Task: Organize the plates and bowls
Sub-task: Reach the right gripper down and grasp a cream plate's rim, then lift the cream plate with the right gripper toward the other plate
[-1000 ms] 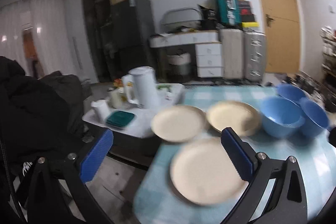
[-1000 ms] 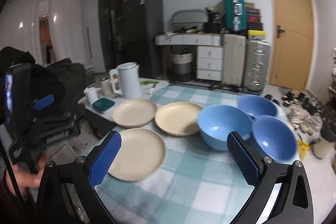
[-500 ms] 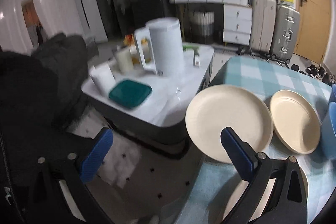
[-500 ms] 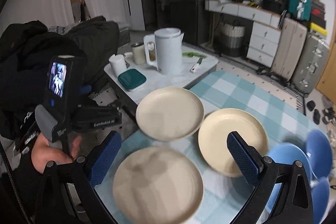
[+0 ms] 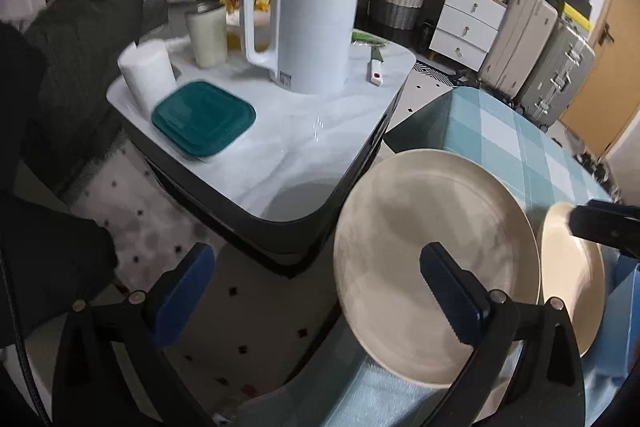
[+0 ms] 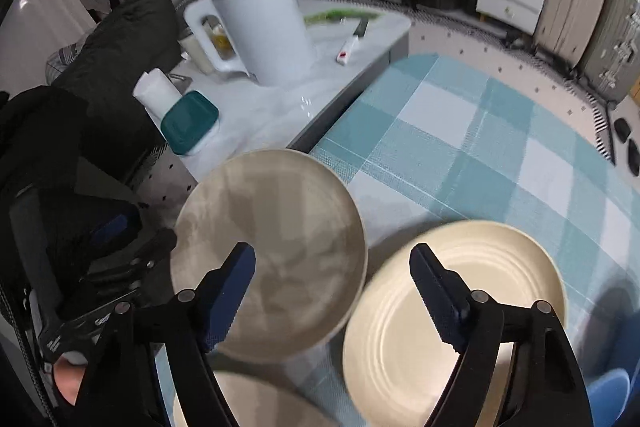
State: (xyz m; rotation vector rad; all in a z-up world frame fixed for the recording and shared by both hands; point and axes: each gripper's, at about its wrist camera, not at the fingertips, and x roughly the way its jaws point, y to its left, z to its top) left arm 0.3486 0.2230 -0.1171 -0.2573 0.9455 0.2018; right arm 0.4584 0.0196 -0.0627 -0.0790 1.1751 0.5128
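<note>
Both pairs of tongs are closing in on the round cream plates at the corner of the surface covered in a teal-and-white checked cloth [image 6: 460, 147]. The right tongs [image 6: 332, 291] have just been narrowing, yet stay spread, with no pad pressing on anything; the touching rims of the flat matte cream plate [image 6: 272, 227] and the ridged glossy cream plate [image 6: 492, 267] lie below the gap. To do this well, I judge, one finger should slide under a single rim and the other settle on top before squeezing, so the neighbouring plate is not dragged along. The flat plate overhangs the corner, so a push outward could tip it off.

The left tongs [image 5: 316, 291] are spread wide and empty, angled steeply down, the right finger [image 5: 452, 291] over the flat plate, the left one above the floor. A third cream plate [image 6: 248, 399] peeks in nearest the right camera.
</note>
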